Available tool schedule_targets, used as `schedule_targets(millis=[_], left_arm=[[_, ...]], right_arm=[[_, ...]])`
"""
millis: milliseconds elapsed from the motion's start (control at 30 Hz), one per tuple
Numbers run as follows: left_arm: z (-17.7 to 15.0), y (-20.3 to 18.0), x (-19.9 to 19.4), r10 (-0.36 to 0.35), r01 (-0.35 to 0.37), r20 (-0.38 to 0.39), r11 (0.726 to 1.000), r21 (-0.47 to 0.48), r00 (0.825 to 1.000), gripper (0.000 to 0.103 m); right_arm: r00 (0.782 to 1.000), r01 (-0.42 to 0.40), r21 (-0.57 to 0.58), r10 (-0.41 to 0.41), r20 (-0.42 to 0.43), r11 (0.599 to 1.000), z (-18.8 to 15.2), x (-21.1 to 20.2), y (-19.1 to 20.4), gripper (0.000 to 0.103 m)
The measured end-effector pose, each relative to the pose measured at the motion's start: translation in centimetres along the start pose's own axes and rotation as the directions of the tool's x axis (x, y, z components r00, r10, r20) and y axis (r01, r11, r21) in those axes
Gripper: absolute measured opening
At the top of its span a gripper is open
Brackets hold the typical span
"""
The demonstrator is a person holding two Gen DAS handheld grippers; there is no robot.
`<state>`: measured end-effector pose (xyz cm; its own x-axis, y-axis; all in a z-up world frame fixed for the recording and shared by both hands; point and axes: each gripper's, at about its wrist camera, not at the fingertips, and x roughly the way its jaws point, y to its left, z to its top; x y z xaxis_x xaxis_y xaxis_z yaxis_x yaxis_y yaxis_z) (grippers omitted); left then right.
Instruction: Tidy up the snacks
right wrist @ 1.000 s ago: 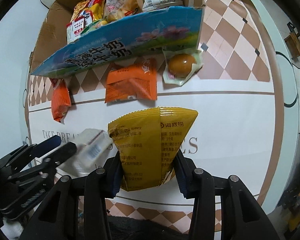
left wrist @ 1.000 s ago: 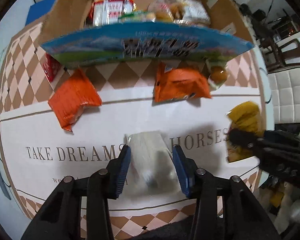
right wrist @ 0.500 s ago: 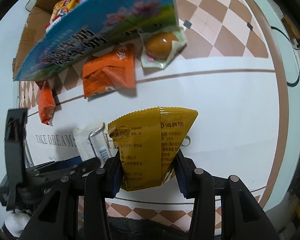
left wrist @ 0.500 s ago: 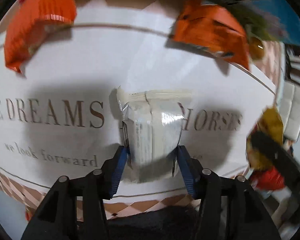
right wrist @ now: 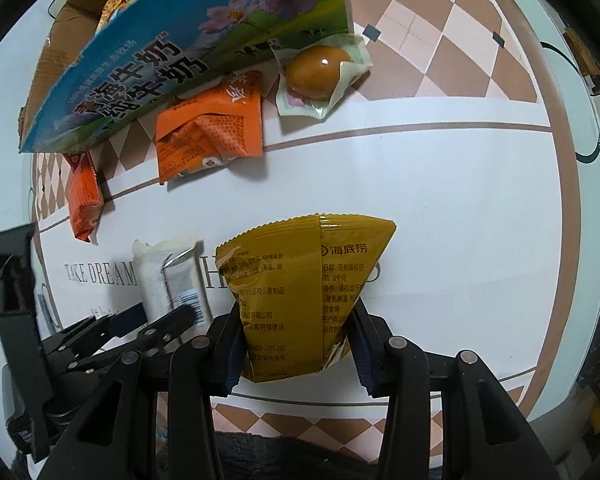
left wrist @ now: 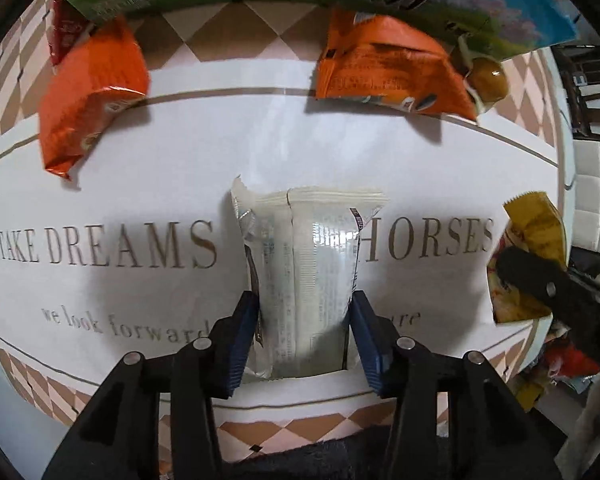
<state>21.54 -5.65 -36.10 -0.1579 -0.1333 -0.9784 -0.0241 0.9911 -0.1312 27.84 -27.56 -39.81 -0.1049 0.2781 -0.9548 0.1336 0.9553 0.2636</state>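
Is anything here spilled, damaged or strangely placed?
Nothing is spilled or torn. Only the brown egg in a clear pouch and one orange snack packet lie partly tucked under the blue printed cardboard box flap.

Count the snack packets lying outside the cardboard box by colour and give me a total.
Orange foil packets: 2
Yellow foil packet, in the right gripper: 1
White plastic packet, in the left gripper: 1
Clear pouch with a brown egg: 1
Red packet, partly hidden: 1
Total: 6
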Motion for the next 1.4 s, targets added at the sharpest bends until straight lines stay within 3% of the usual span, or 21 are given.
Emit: schedule_targets(millis=[200, 367, 567, 667, 733, 867, 1000, 1067, 1100, 1167, 1267, 1300, 1400], left_arm=[[-0.4, 1.0, -3.3, -0.039, 0.039, 0.041, 0.999, -0.018, 0.998, 0.044], [0.3, 0.1, -9.8, -0.116, 0.116, 0.148, 0.993, 0.011, 0.982, 0.044], [6.5, -1.0, -17.5, -0.172, 0.160, 0.284, 0.985, 0.065, 0.943, 0.044], [10.9, -1.6, -19.7, -0.157, 0.137, 0.328, 0.987, 0.083, 0.932, 0.044], [14.2, -1.6, -20.3, -0.144, 0.124, 0.338, 0.989, 0.082, 0.930, 0.044], [18.4, -2.1, -19.4, -0.121, 0.092, 0.291, 0.990, 0.110, 0.949, 0.044], [15.5, -1.1, -18.0, -0.076, 0.028, 0.294, 0.986, 0.162, 0.953, 0.051], [13.7, 1.3, -16.2, -0.064, 0.038, 0.278, 0.994, 0.098, 0.958, 0.056], [12.5, 3.3, -14.8, -0.080, 0.077, 0.257, 0.997, 0.021, 0.963, 0.058], [10.9, 6.5, -12.3, -0.136, 0.164, 0.212, 0.979, -0.123, 0.968, 0.059], [9.0, 10.6, -7.9, -0.223, 0.282, 0.193, 0.882, -0.377, 0.955, 0.059], [8.7, 11.3, -7.0, -0.228, 0.302, 0.215, 0.849, -0.433, 0.950, 0.059], [8.6, 11.5, -5.6, -0.182, 0.311, 0.286, 0.796, -0.519, 0.941, 0.059]], right_arm=[[1.000, -0.024, 0.011, 0.024, 0.020, 1.000, 0.0, -1.2, -0.3, 0.047], [0.994, -0.090, -0.004, 0.090, 0.069, 0.996, 0.2, -4.8, 0.4, 0.047], [0.970, -0.158, -0.060, 0.166, 0.179, 0.986, 3.5, -11.9, 2.5, 0.047], [0.963, -0.120, -0.094, 0.139, 0.231, 0.988, 7.0, -14.4, 3.7, 0.047], [0.963, -0.078, -0.103, 0.102, 0.251, 0.992, 10.0, -15.1, 4.5, 0.047], [0.970, -0.034, -0.104, 0.058, 0.234, 0.994, 13.8, -14.6, 5.0, 0.047], [0.970, -0.059, -0.118, 0.084, 0.228, 0.991, 13.2, -13.4, 5.1, 0.047], [0.971, -0.091, -0.099, 0.111, 0.210, 0.991, 11.6, -12.6, 4.2, 0.047], [0.972, -0.108, -0.084, 0.123, 0.199, 0.991, 10.6, -11.9, 3.7, 0.047], [0.975, -0.127, -0.052, 0.134, 0.179, 0.991, 8.8, -10.3, 2.7, 0.047], [0.979, -0.132, -0.010, 0.132, 0.153, 0.991, 6.7, -7.9, 1.8, 0.047], [0.981, -0.135, 0.004, 0.133, 0.141, 0.991, 6.2, -7.1, 1.5, 0.047], [0.990, -0.074, 0.018, 0.072, 0.119, 0.997, 5.4, -4.9, 1.2, 0.047]])
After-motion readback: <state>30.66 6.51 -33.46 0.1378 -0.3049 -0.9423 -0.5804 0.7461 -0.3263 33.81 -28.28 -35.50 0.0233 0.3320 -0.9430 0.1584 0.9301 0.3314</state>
